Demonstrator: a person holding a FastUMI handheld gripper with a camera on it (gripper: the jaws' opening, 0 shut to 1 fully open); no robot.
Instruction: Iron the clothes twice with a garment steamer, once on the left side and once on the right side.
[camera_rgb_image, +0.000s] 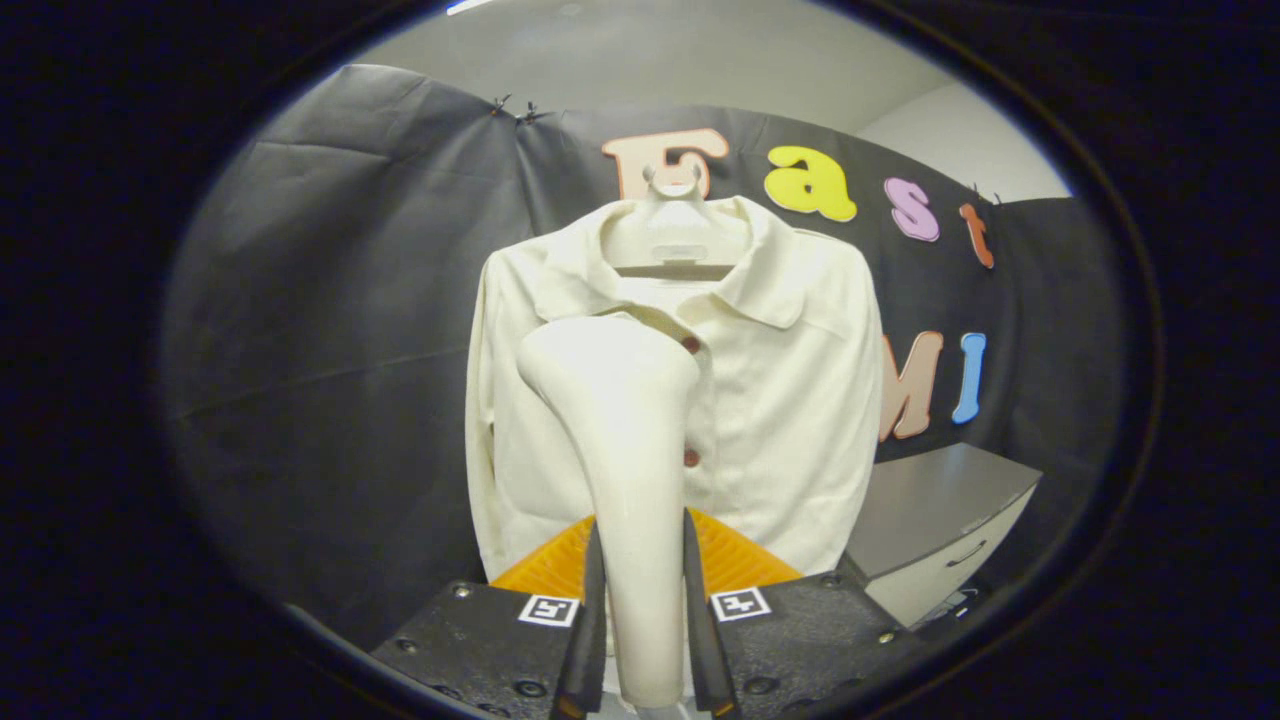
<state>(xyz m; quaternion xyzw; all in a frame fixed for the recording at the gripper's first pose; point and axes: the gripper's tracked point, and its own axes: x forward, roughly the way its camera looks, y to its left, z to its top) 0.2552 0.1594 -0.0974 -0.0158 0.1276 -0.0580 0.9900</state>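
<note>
Gripper at lower centre of frame, pointing fwd and slightly up toward garment. Both fingers closed on handle of cream, glossy plastic garment steamer; jaws clamped either side of handle, no gap seen.

Steamer stands near upright between the fingers, handle narrow at the grip, widening to a broad rounded head at centre frame, tilted a little to upper left. Head lies in front of the shirt's chest, left of the button line; contact w/ fabric cannot be told.

Cream long-sleeved collared shirt hangs at centre frame on a pale plastic hanger, front facing camera, sleeves hanging down both sides. Two small reddish-brown buttons visible just right of steamer head and neck.

Orange ribbed surface shows behind the fingers, below shirt hem; what it is cannot be told.

Grey-topped cabinet w/ white drawer front at lower right, beside shirt. Black cloth booth wall behind
</note>
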